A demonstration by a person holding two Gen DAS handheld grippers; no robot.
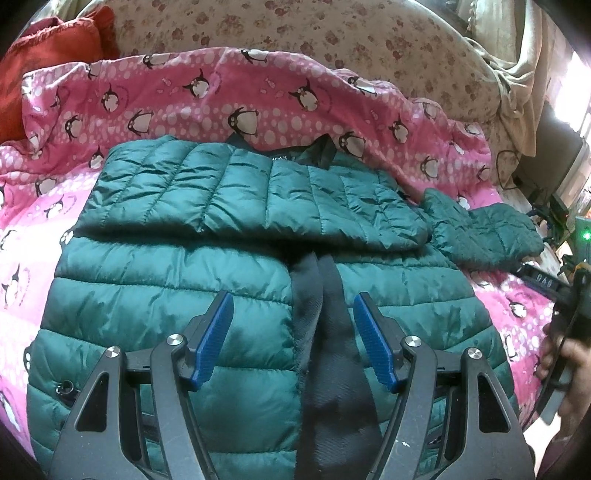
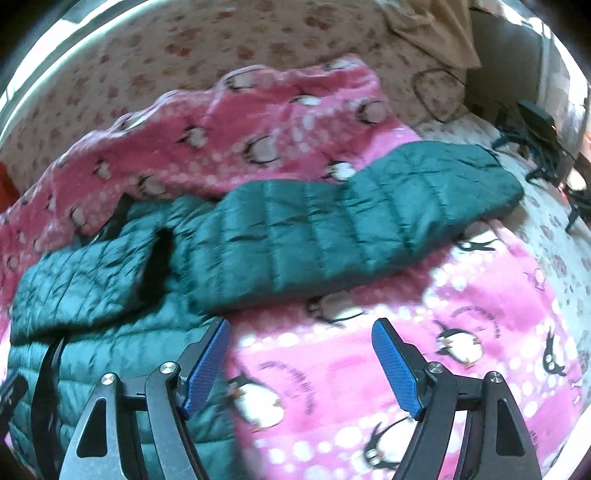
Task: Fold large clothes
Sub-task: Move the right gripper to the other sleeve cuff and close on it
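Observation:
A dark green quilted puffer jacket [image 1: 177,295] lies flat on a pink penguin blanket [image 1: 221,99]. One sleeve [image 1: 240,195] is folded across its chest. The other sleeve [image 1: 484,229] sticks out to the right. My left gripper [image 1: 293,306] is open and empty above the jacket's black zipper band [image 1: 325,332]. In the right wrist view the jacket [image 2: 110,350] is at the left and the outstretched sleeve [image 2: 351,218] runs up to the right. My right gripper [image 2: 301,332] is open and empty above the blanket [image 2: 406,350], beside the jacket's right edge.
The blanket lies on a beige floral bedsheet [image 1: 332,33]. A red cushion [image 1: 48,55] sits at the back left. Cables and dark devices [image 2: 535,129] lie at the bed's far right. The hand holding the right gripper [image 1: 565,332] shows at the right edge.

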